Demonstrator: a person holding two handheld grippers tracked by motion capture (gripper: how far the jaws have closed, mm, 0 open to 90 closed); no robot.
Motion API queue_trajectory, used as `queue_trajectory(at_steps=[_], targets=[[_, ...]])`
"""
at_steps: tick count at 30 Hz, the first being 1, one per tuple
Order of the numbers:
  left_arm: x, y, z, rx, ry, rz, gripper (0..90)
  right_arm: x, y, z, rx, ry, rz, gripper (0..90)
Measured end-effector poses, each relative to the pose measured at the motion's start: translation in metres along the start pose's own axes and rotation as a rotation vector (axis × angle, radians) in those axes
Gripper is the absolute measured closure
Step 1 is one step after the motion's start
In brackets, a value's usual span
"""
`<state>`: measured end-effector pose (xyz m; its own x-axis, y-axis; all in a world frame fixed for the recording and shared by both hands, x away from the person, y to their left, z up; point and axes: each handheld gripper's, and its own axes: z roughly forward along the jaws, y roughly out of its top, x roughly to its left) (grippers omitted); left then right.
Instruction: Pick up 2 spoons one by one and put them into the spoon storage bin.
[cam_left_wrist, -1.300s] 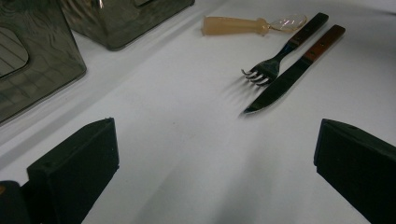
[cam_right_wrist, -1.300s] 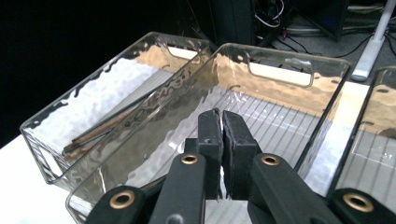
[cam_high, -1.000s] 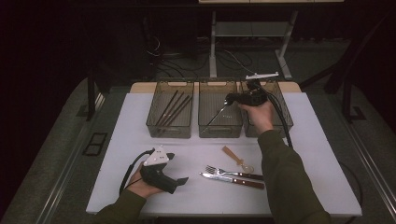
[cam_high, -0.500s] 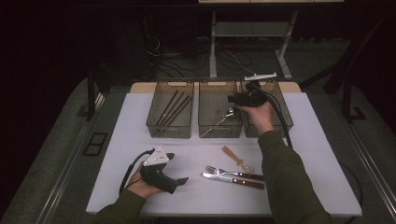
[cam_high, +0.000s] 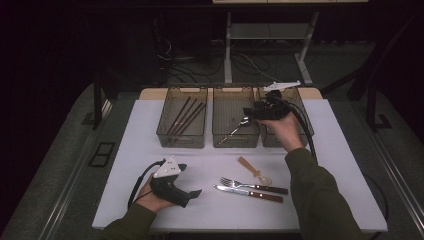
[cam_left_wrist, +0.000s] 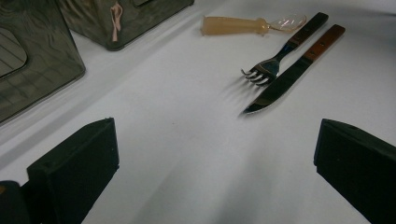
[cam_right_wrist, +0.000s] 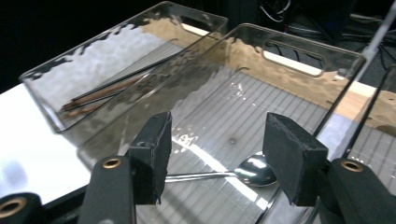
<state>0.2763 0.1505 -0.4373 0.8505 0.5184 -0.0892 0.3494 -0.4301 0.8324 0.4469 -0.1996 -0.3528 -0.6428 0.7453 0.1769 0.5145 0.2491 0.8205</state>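
Spoon released into middle bin; right gripper empty above it.

High view: since a second ago the spoon (cam_high: 235, 129) has left the right gripper (cam_high: 257, 111) and lies in the middle bin (cam_high: 235, 137), handle seemingly propped on its front wall. Left gripper view: left gripper (cam_left_wrist: 212, 163) jaws wide apart, resting on the desk (cam_left_wrist: 187, 140) near fork (cam_left_wrist: 275, 60) and knife (cam_left_wrist: 294, 72). Right gripper view: jaws apart, empty; one piece sorted.

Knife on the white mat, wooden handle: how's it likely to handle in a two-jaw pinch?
The knife looks stiff: one straight metal blade. It lies flat on the mat, so little edge to pinch, and the polished blade is probably slippery; the handle likely grips better. Unlikely to roll. The fork lies close alongside and could get nudged.
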Motion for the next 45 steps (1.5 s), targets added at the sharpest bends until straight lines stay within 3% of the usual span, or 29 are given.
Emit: queue_trajectory(at_steps=[8,19,35,45], targets=[[0.000,0.000,0.000,0.004,0.006,0.003,0.0,0.014,-0.011,-0.018,0.013,0.031,-0.055,40.5],[0.000,0.000,-0.001,-0.007,0.010,0.004,0.0,0.032,-0.043,-0.038,0.043,0.075,-0.069,40.8],[0.000,0.000,-0.001,-0.008,0.010,0.006,0.0,0.046,-0.087,-0.040,0.137,0.105,-0.112,41.5],[-0.001,0.000,0.001,-0.002,0.006,0.012,0.0,0.055,-0.108,-0.036,0.216,0.104,-0.137,50.2]])
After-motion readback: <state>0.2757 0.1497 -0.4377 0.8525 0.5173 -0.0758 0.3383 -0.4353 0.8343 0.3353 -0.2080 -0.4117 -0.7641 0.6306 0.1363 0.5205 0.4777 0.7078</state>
